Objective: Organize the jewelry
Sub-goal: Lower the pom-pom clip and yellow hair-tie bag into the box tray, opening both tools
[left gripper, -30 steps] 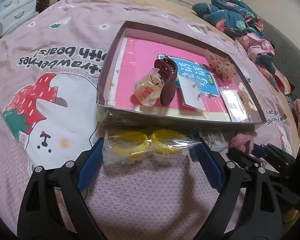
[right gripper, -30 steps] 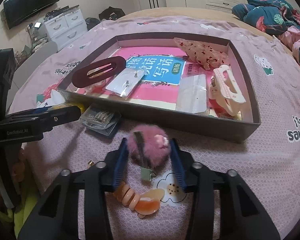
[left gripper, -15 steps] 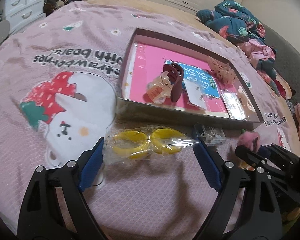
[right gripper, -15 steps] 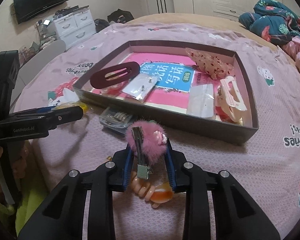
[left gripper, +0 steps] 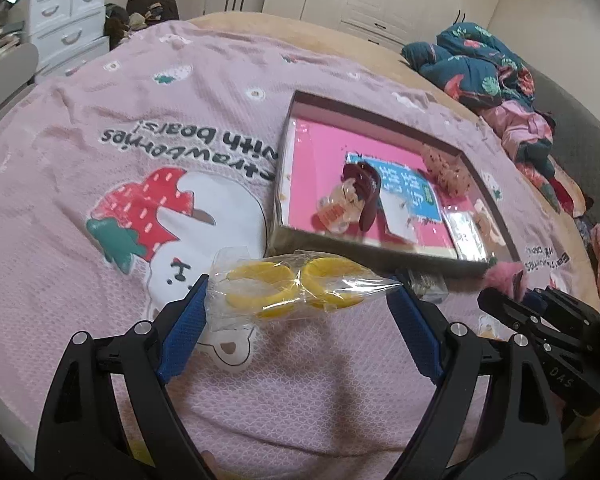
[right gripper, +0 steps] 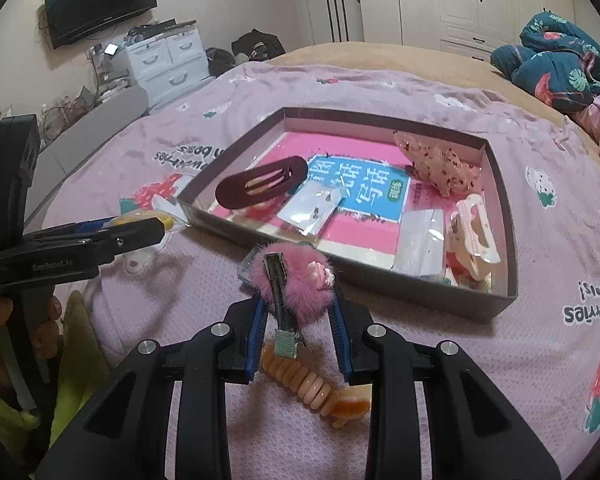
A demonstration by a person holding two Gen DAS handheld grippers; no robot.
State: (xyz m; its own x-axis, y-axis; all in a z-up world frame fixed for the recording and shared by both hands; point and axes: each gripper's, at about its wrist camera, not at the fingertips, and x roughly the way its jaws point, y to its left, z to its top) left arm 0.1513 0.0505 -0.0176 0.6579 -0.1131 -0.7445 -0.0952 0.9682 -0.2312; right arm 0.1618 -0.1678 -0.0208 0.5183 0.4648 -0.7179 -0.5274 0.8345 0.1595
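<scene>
Left wrist view: left gripper [left gripper: 298, 300] with blue fingers [left gripper: 184, 326] set wide, pressed on the two ends of a clear bag of yellow rings [left gripper: 288, 290], which hangs between them above the pink bedspread [left gripper: 100, 128]. Beyond, a shallow box [left gripper: 380, 254] lies on the bed, holding a dark red hair clip [left gripper: 366, 194], a peach claw clip [left gripper: 338, 210], a speckled clip [left gripper: 448, 170] and a pink and blue booklet [left gripper: 408, 188]. At right edge, the right gripper's tip with a pink tuft [left gripper: 504, 276].

Right wrist view: right gripper [right gripper: 298, 316], fingers [right gripper: 256, 338] narrow and closed on a pink furry hair clip [right gripper: 292, 280], its metal bar facing the camera; the clip is raised off the bedspread, near the box's near wall [right gripper: 400, 280]. Only this view shows a peach spiral hair tie [right gripper: 312, 386] lying on the bed below the fingers, a white claw clip [right gripper: 474, 232] in the right part of the box, two clear packets [right gripper: 312, 210] on the booklet, and a small clear case [right gripper: 246, 272] partly hidden behind the furry clip. Left gripper [right gripper: 100, 236] enters from the left, held by a hand [right gripper: 0, 328]. Far left: white drawers [right gripper: 166, 60], wall television [right gripper: 100, 0].
</scene>
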